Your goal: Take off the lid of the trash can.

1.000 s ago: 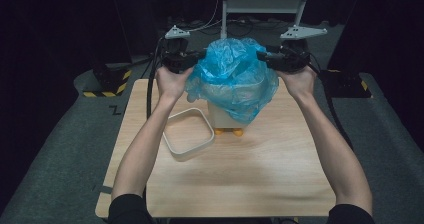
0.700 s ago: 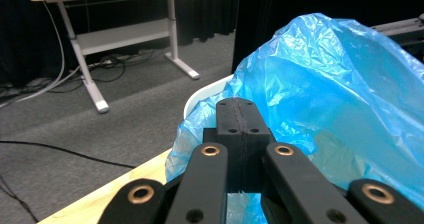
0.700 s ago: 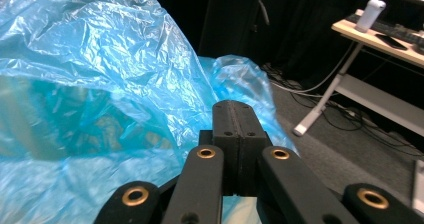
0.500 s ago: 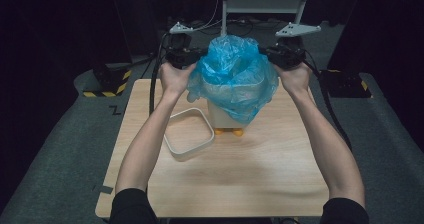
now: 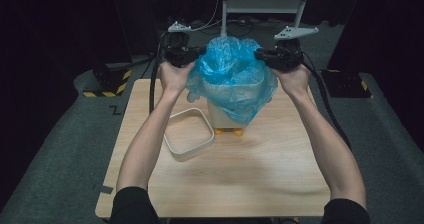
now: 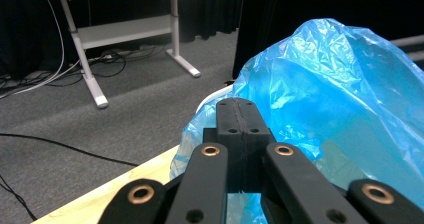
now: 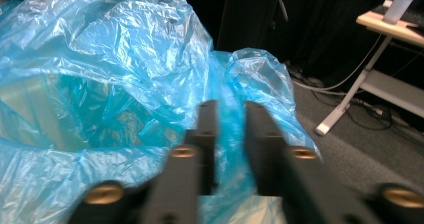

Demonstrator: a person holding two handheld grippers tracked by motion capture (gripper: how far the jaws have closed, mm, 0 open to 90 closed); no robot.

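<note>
On the table (image 5: 250, 179) from above, I see the blue bag (image 5: 232, 76) lining the white bin (image 5: 227, 111), left gripper (image 5: 192, 58) and right gripper (image 5: 262, 55) at its rim. Left gripper view: jaws clamped on bag film. Right gripper view: jaws just closing, film between them, a narrow gap showing.

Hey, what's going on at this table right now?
A person is fitting a blue plastic bag into a small white bin on the wooden table. The left gripper is shut on the bag's edge; the right gripper has just been closing on the opposite edge. A white square frame lies beside the bin.
</note>
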